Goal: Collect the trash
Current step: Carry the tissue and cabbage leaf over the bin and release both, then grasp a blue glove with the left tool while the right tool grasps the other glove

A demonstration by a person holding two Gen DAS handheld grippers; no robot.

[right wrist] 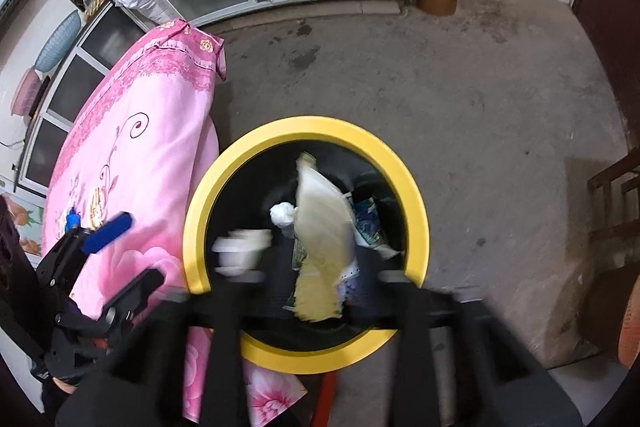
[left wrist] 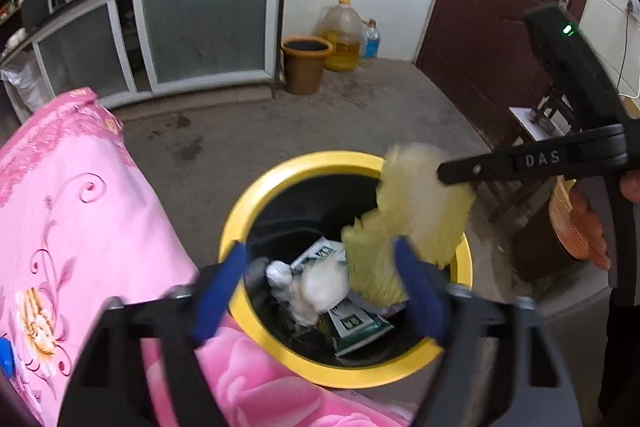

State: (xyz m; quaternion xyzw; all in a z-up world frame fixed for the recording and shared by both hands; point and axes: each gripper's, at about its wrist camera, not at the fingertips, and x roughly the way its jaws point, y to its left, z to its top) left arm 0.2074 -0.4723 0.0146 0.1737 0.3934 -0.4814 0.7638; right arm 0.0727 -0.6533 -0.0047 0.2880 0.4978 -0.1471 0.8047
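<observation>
1. Now, both grippers hang over the bin (left wrist: 348, 367), its yellow rim just right of the pink cloth (left wrist: 80, 227), and I see no trash clamped in either.
2. My left gripper (left wrist: 320, 287) has its blue pads spread wide, nothing pressed between them; it points down into the near left part of the bin mouth.
3. My right gripper (right wrist: 308, 279) is blurred in its own view, but the jaws stand apart, and the yellow wrapper (right wrist: 320, 227) between them looks loose, not pinched.
4. The wrapper is smeared by motion in both views, long axis running near-to-far over the bin mouth, its lower end already below the rim. I judge it is dropping in.
5. Beneath it lie white crumpled paper (left wrist: 316, 287) and green packets (left wrist: 352, 327), already collected.
6. The relation that counts: the wrapper sits directly under the right jaws and inside the rim, so next I would simply lift both hands clear and look for more trash on the cloth side, nearer my left hand.
</observation>
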